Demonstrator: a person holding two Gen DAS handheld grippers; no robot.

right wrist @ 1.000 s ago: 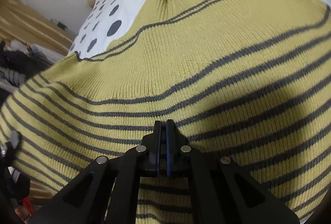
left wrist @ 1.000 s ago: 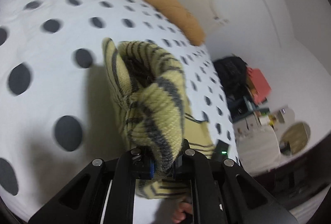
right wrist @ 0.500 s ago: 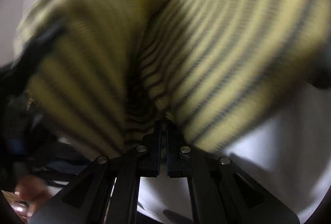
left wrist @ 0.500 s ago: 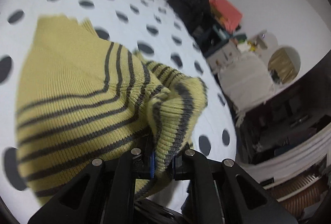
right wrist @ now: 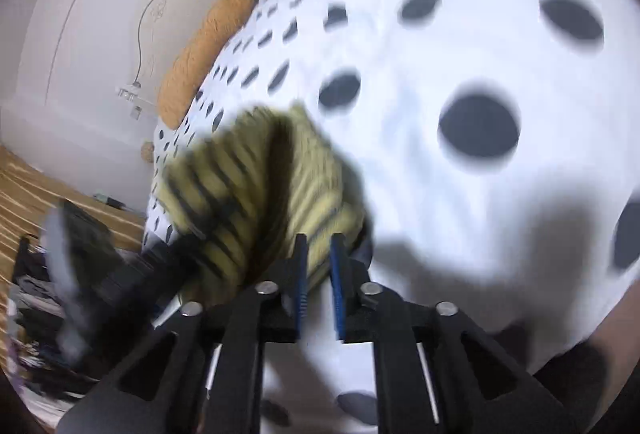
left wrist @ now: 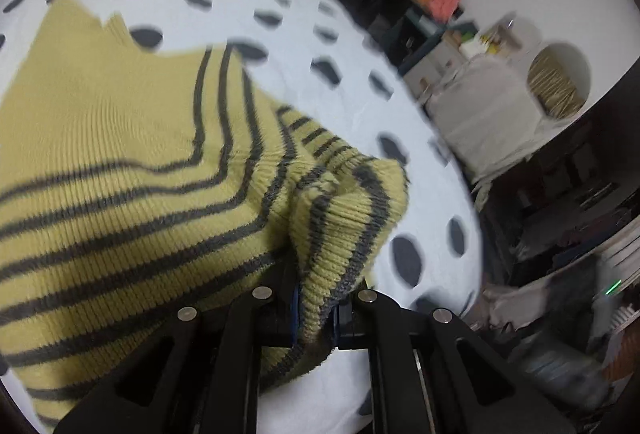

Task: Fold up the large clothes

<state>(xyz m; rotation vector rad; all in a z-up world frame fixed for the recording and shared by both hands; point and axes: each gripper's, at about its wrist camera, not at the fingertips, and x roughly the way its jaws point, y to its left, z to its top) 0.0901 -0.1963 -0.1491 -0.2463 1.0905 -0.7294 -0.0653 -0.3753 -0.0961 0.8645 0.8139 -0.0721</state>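
Item: yellow striped sweater, lying on the dotted bed cover ahead and to the left of the left tongs, one ribbed corner bunched up into them.

Left tongs: clenched, grasping that thick corner of knit between the blue pads; pointing downward across the bed.

Right tongs: jaws have just been opening and are now standing apart, released; a blurred fold of the sweater is sitting just ahead and to their left, with nothing visibly pressed between the pads.

Step in hand, as judged: laying one fold over the body of the garment.

Handling advice: the left tongs are best keeping the corner pinched until it is lying flat and squared to the edge below; the right tongs are best clearing away without dragging the knit.
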